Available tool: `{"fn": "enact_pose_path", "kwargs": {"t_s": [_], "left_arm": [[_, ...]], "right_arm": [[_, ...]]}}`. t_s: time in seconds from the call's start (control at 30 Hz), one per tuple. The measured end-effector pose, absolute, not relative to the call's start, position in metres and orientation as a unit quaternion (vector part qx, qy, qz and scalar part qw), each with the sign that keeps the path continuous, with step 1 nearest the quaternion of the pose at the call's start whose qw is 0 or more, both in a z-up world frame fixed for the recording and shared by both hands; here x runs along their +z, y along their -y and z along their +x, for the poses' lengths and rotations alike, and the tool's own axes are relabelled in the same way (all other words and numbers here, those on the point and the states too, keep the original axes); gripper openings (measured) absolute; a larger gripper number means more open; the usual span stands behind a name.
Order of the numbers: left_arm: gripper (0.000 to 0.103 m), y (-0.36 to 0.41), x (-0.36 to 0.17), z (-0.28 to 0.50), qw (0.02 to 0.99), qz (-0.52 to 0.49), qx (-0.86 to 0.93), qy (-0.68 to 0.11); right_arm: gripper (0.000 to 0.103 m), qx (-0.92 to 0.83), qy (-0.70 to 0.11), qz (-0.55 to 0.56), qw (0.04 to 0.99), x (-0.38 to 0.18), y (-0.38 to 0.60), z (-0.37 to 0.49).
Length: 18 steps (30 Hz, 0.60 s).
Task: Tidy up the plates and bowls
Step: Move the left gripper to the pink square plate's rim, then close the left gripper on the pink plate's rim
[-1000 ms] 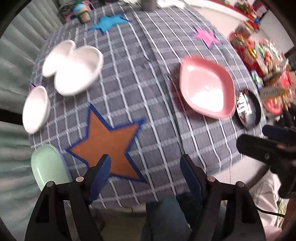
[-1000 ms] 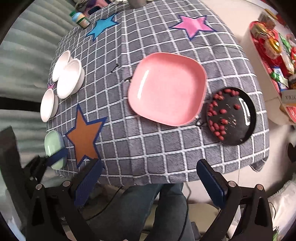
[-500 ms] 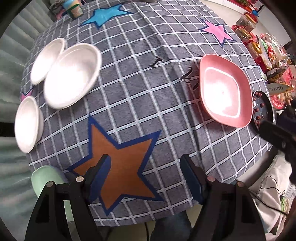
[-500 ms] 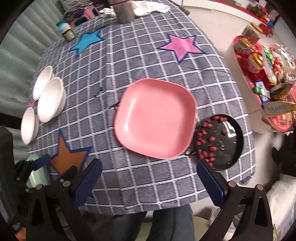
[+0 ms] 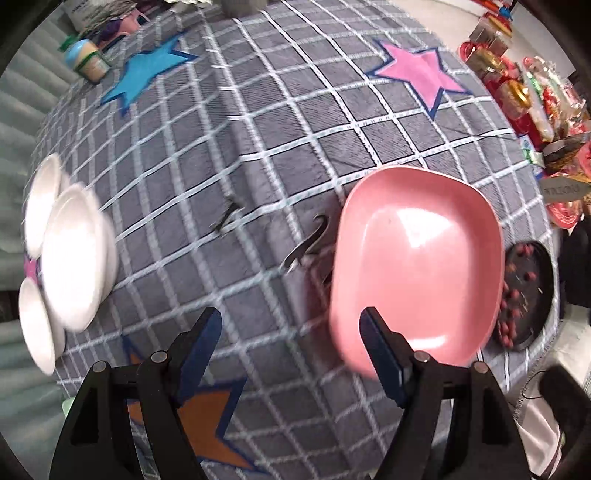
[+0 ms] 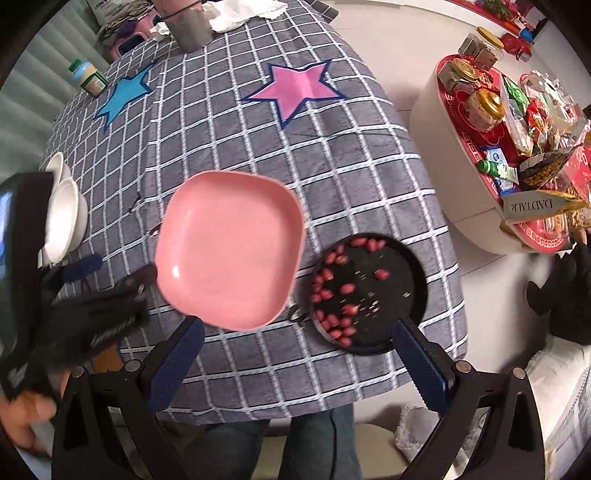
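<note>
A pink square plate [image 5: 417, 258] [image 6: 229, 247] lies on the grey checked tablecloth. My left gripper [image 5: 291, 347] [image 6: 114, 273] hangs open beside the plate's near left edge, its right finger [image 5: 380, 350] overlapping that rim in the left wrist view; nothing is between the pads. Several white bowls [image 5: 74, 258] [image 6: 62, 218] sit overlapping at the table's left edge. A round black plate [image 6: 365, 291] [image 5: 524, 295] with red nuts lies right of the pink one. My right gripper [image 6: 299, 363] stands open above the table's near edge, below both plates, holding nothing.
A low side table [image 6: 498, 129] crowded with jars and snack packs stands to the right. At the far end are a grey cup [image 6: 188, 26] and a small jar [image 6: 88, 77] [image 5: 86, 61]. Small dark metal bits [image 5: 306, 247] lie left of the pink plate. A person's legs [image 6: 314, 443] are at the near edge.
My left gripper has swung right and lower, from above the orange star to the pink plate's edge. The right gripper has shifted a little; the plates now sit nearer its fingers.
</note>
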<state>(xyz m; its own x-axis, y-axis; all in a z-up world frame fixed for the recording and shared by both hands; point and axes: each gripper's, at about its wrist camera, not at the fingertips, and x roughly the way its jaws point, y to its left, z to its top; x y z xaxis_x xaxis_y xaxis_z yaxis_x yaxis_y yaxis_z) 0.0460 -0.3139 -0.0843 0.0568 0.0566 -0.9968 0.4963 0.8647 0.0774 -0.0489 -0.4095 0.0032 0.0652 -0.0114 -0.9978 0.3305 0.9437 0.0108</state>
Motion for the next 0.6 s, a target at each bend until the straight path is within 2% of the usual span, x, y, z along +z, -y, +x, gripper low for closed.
{"fn": "enact_pose_path", "kwargs": {"t_s": [0.13, 0.27, 0.6], "left_arm": [[0.081, 0.335, -0.108, 0.053, 0.687, 0.247, -0.141, -0.669], [0.084, 0.337, -0.107, 0.058, 0.696, 0.260, -0.121, -0.658], [0.084, 0.295, -0.107, 0.072, 0.693, 0.230, -0.084, -0.678]], "right_arm": [[0.102, -0.111, -0.681, 0.109, 0.716, -0.003, 0.420, -0.043], [0.102, -0.088, -0.681, 0.103, 0.719, -0.007, 0.425, -0.031], [0.102, -0.035, -0.716, 0.035, 0.696, -0.058, 0.411, 0.034]]}}
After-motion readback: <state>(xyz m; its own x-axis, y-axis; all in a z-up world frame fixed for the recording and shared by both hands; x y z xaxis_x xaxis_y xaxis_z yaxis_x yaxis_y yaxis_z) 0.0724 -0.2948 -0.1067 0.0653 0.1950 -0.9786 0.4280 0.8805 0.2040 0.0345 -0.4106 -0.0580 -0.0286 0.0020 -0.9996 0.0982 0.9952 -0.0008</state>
